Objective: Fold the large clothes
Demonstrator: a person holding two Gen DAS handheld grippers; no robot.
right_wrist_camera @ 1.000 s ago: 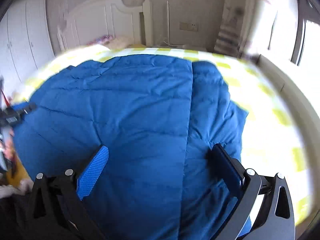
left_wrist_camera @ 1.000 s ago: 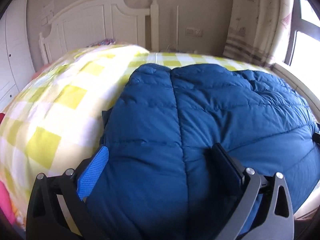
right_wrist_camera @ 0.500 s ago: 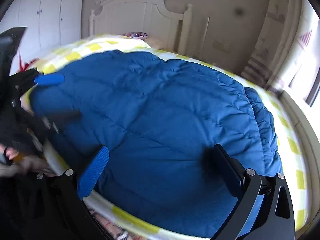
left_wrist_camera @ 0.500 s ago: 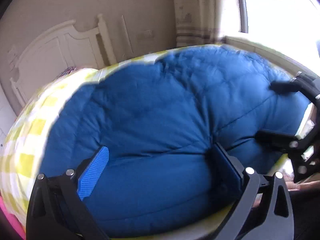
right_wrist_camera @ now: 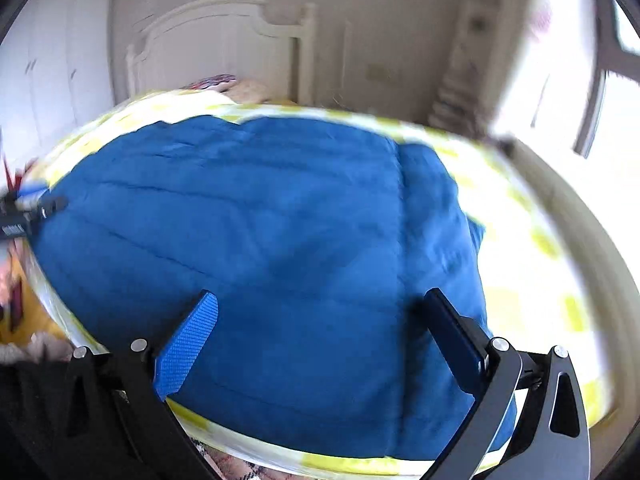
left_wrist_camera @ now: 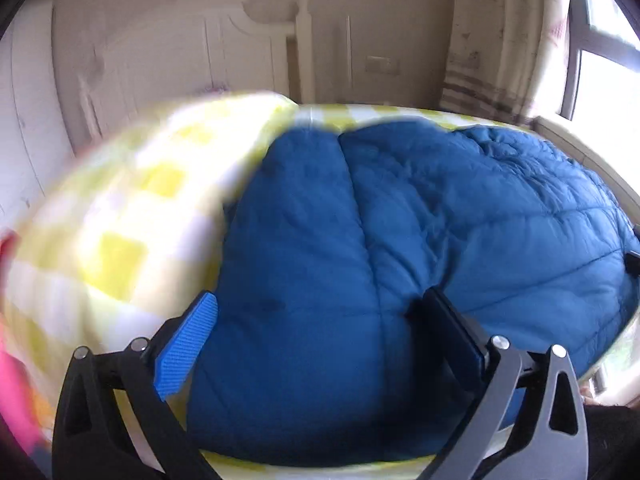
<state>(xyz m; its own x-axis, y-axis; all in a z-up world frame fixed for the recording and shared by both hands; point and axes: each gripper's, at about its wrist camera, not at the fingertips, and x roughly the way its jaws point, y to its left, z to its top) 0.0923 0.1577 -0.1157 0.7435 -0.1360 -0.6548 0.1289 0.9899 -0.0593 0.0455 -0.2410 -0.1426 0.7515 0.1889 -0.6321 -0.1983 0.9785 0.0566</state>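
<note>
Two grippers, left gripper (left_wrist_camera: 320, 344) and right gripper (right_wrist_camera: 320, 340), hang with jaws spread over a puffy quilted blue down jacket (left_wrist_camera: 400, 232) lying flat on the yellow-and-white checked bedspread (left_wrist_camera: 132, 216). Beyond stand a white carved headboard (right_wrist_camera: 216, 40) and beige wall. Only the right view shows white wardrobe doors (right_wrist_camera: 52, 80) and the other gripper at the jacket's left edge; the left view shows a striped curtain (left_wrist_camera: 492, 40).

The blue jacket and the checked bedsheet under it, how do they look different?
The blue jacket is one solid colour; the checked bedsheet has yellow and white squares. The jacket is puffy with stitched quilting lines; the bedsheet looks flat and thin. The jacket lies on top; the bedsheet shows around its edges. Both are fabric.
</note>
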